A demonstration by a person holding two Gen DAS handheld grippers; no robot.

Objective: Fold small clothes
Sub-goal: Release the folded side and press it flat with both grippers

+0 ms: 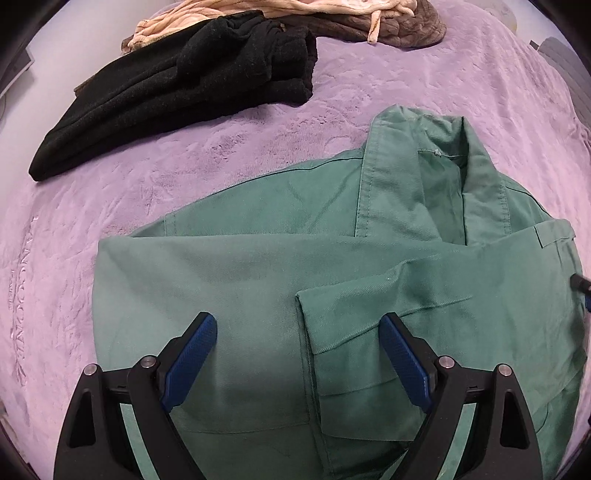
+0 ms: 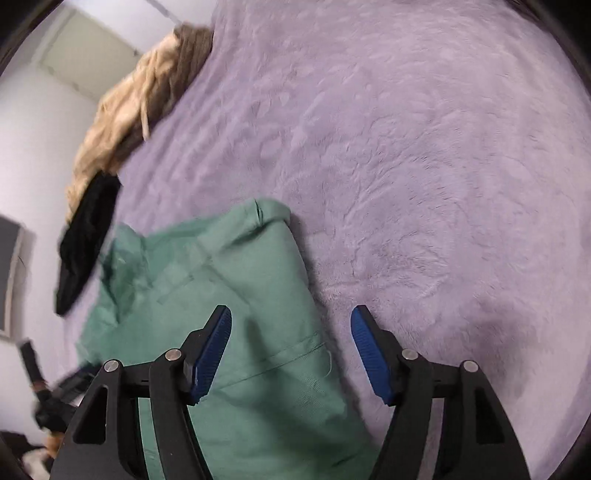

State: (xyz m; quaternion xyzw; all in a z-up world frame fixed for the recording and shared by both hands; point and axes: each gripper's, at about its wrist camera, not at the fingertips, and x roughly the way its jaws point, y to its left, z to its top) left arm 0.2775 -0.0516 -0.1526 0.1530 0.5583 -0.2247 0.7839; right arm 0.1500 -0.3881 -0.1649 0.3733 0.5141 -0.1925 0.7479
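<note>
Here, bed: a lilac plush blanket [image 1: 424, 74] covers it.
Green garment [image 1: 280, 266]: partly folded, lying on the blanket.
Left gripper [image 1: 298, 326]: fingers apart above the garment, empty.
Right gripper [image 2: 291, 326]: fingers apart over the garment's edge, empty.
Black garment [image 1: 177, 92]: folded, further back.

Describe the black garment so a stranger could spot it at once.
Start from the lilac plush blanket that covers the whole surface. Beyond the spread green jacket, toward the far edge, lies the black garment, a folded fuzzy bundle. It is the only black piece; the heap behind it is cream and brown.
</note>
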